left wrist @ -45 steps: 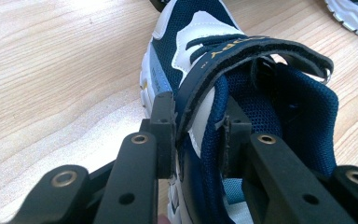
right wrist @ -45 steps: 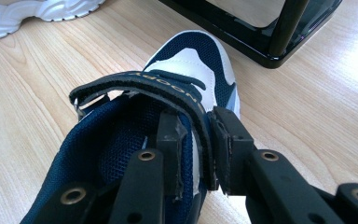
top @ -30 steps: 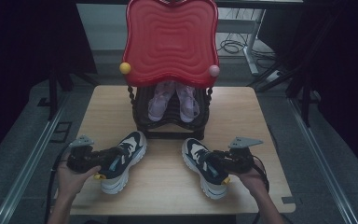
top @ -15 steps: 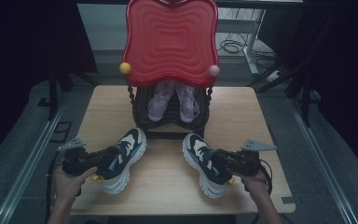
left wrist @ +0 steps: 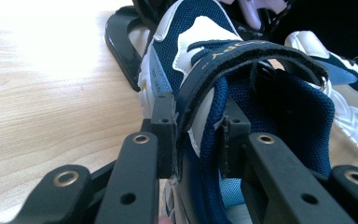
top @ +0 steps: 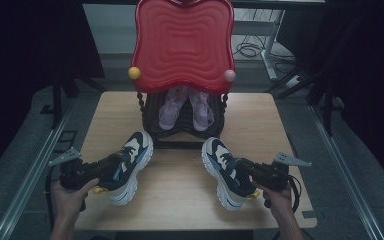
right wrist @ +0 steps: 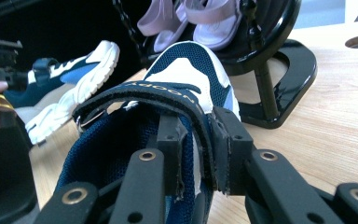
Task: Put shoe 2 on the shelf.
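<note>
Two navy-and-white sneakers lie on the wooden table [top: 180,200], toes pointing at the rack. My left gripper [top: 111,167] is shut on the left sneaker [top: 132,160] from its outer side. Up close, the left gripper [left wrist: 196,135] pinches the collar wall and strap of that sneaker [left wrist: 191,51]. My right gripper [top: 242,169] is shut on the right sneaker [top: 222,170] the same way. In the right gripper view, the right gripper [right wrist: 198,135] clamps the side wall under the strap of its sneaker [right wrist: 186,70]. Each gripper view shows the other sneaker [left wrist: 345,88] [right wrist: 74,70] beyond.
A black shoe rack [top: 152,117] with a red wavy top [top: 182,45] stands at the back middle of the table and holds a pair of purple sandals [top: 185,107]. Its black foot [right wrist: 289,70] reaches toward the sneakers. Dark floor surrounds the table.
Both hands have swung outward a little, the right one more, each still gripping its sneaker. The sneakers have hardly shifted on the table.
</note>
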